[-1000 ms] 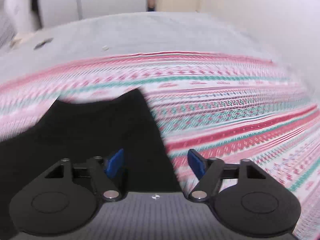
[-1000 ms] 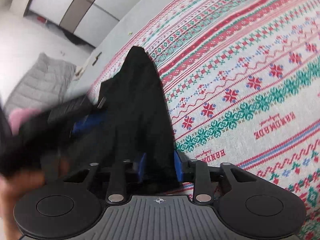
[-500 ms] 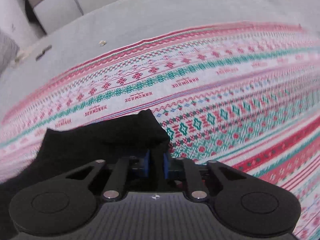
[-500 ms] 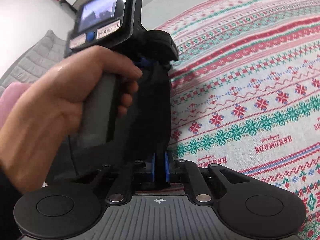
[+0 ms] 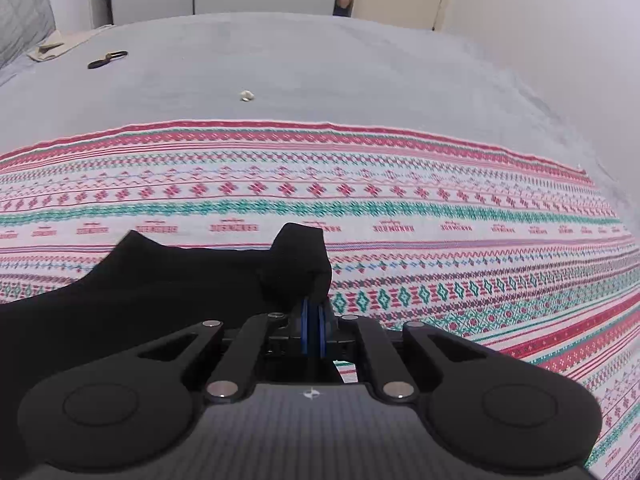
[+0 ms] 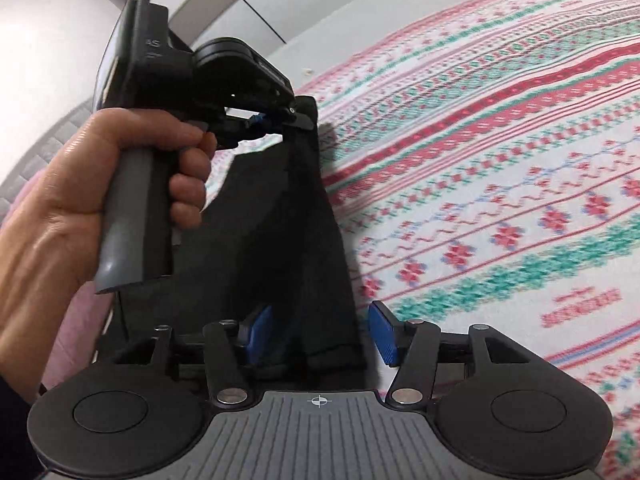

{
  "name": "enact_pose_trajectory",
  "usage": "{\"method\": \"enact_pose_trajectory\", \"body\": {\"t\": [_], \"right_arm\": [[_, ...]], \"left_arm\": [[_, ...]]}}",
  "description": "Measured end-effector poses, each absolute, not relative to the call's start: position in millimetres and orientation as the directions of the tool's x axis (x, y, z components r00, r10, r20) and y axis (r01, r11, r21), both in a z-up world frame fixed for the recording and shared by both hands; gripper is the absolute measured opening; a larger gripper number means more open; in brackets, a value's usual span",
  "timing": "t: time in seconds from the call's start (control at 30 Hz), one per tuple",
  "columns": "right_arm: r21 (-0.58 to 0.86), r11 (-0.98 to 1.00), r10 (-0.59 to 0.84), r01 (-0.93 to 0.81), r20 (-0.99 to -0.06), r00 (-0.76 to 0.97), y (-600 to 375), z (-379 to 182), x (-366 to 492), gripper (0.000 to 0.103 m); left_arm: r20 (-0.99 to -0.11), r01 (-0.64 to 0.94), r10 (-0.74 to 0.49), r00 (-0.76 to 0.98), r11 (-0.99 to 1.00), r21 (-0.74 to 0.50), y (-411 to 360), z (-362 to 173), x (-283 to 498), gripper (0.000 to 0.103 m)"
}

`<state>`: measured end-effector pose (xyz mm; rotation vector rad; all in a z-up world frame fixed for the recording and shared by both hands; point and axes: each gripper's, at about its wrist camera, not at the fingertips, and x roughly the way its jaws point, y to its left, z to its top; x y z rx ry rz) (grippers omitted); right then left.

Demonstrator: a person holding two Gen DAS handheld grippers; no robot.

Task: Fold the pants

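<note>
— On the bed (image 5: 320,72), what lies there?

— A patterned blanket (image 5: 440,200) in red, green and white bands is spread over the grey cover, and the black pants (image 5: 160,288) lie on the blanket at its near side. Farther back on the grey cover there is a pair of scissors (image 5: 107,59), a small pale scrap (image 5: 246,95) and some beige cloth (image 5: 50,46) near the far left corner.

— And the left tongs (image 5: 314,332)?

— Their blue pads are pressed together on a bunched corner of the pants, which stands up in a small peak just past the tips. The jaws are closing the last bit on that fabric. From the right wrist view you see the same tongs (image 6: 264,120) from the side, a hand (image 6: 100,200) wrapped round the grey handle, and the cloth hanging down from them.

— Where do the pants run from there?

— In that view the pants (image 6: 288,240) stretch as a dark strip from the left tongs down to the right tongs (image 6: 320,336).

— Are the right tongs gripping?

— No. Their jaws are opening; the blue pads (image 6: 382,334) stand apart. The right pad is clear of the cloth, and the fabric edge lies loose between them, nearer the left pad.
</note>
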<state>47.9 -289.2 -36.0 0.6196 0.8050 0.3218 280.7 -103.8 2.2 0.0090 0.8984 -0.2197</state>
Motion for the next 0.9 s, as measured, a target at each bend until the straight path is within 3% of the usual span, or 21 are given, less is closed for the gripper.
{"method": "enact_pose_trajectory", "body": {"t": [0.07,0.1,0.23,0.57,0.9], "right_arm": [[0.609,0.792,0.474,-0.04,-0.573,0.669,-284.0,-35.4,46.4,0.018],[0.615,0.788,0.474,-0.033,-0.572,0.67,-284.1,-35.2,46.2,0.011],[0.593,0.804,0.44,-0.043,-0.545,0.713,-287.1,-20.0,40.2,0.008],[0.531,0.847,0.381,-0.022,-0.578,0.721,-289.1,-4.0,30.8,0.006],[0.502,0.862,0.283,0.068,-0.589,0.757,-348.3,18.9,3.7,0.006]], "left_arm": [[-0.769,0.184,-0.183,0.613,0.979,-0.086,-100.5,6.3,278.0,0.034],[-0.765,0.174,-0.176,0.62,0.981,-0.085,-103.1,6.6,278.3,0.034],[-0.758,0.162,-0.161,0.632,0.984,-0.074,-105.1,11.2,279.1,0.033],[-0.736,0.151,-0.103,0.669,0.988,-0.001,-141.9,39.8,252.1,0.032],[-0.709,0.228,-0.195,0.678,0.972,-0.049,-242.6,54.4,216.8,0.032]]}}
